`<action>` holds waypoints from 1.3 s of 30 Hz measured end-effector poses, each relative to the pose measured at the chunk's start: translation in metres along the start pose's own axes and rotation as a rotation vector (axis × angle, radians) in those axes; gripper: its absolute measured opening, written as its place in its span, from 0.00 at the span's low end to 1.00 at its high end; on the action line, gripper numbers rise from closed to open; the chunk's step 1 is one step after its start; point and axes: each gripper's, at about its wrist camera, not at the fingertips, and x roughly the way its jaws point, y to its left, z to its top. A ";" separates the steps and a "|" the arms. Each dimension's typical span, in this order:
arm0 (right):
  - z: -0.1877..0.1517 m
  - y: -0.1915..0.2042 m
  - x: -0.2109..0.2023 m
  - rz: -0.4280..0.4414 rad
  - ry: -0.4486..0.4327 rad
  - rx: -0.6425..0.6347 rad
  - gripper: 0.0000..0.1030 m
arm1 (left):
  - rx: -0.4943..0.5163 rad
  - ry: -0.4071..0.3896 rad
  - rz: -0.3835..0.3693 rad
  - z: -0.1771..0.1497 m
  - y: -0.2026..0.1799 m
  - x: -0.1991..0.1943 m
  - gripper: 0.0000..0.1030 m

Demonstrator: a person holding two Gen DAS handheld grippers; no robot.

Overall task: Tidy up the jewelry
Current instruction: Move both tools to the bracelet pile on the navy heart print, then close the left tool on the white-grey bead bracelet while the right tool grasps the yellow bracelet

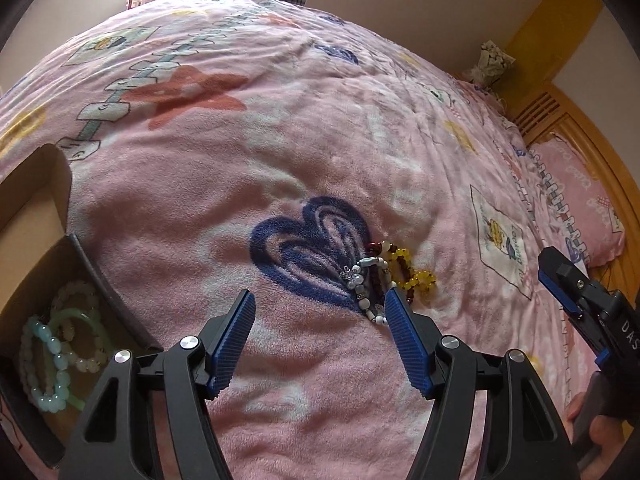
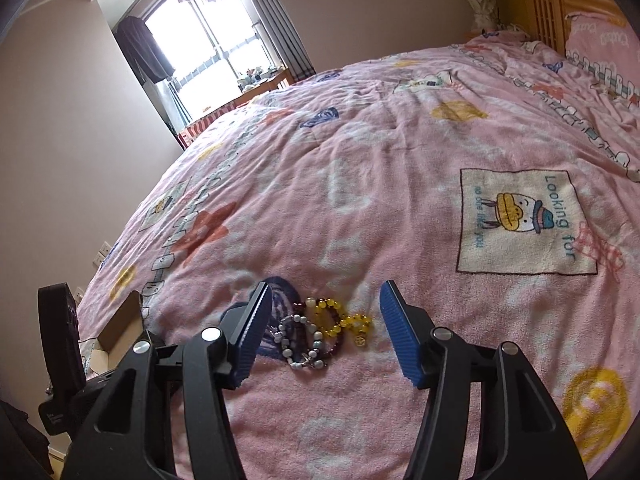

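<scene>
Your left gripper [image 1: 320,312] is spread wide and holds nothing. Its blue pads hang just above the pink blanket [image 1: 280,152], and the right pad sits just beside the pile of bracelets. Your right gripper [image 2: 324,312] is spread wide too, with nothing in it, and the pile lies between its two fingers, a bit further out.

The pile has a yellow bead bracelet [image 1: 412,276], a white and grey bead bracelet [image 1: 366,286] and a dark red bead bracelet [image 1: 376,250], all touching and partly on top of each other. They lie at the right edge of a blue heart [image 1: 312,248] drawn on the blanket.

Only your left view looks into the cardboard box [image 1: 44,216] at the left. You can see a light blue bead bracelet [image 1: 48,364], a green ring [image 1: 86,340] and pale pink beads [image 1: 76,294] lying in it. Your right view shows just a corner of that box and none of what is in it. Your left view also shows the right gripper from the side, with the letters "DAS" on it.

Only your right view shows the white patch [image 2: 520,220] clearly. It has a little cartoon with a yellow hat and reads "Looking for", with a smaller line that looks like "no one like you". The window [image 2: 212,36] is also much clearer there.
</scene>
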 end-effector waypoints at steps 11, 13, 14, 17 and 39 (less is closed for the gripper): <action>-0.030 -0.050 0.082 0.070 0.203 0.179 0.48 | -0.012 0.054 -0.013 0.002 0.003 0.045 0.66; -0.036 -0.055 0.092 0.077 0.225 0.206 0.47 | -0.014 0.070 -0.009 0.000 0.005 0.050 0.66; -0.038 -0.057 0.096 0.069 0.223 0.211 0.47 | -0.016 0.071 -0.007 -0.001 0.005 0.051 0.66; -0.041 -0.061 0.098 0.087 0.187 0.254 0.47 | -0.023 0.068 -0.013 0.000 0.008 0.048 0.66; -0.042 -0.051 0.110 0.063 0.093 0.195 0.10 | -0.074 0.112 -0.046 -0.008 -0.010 0.065 0.66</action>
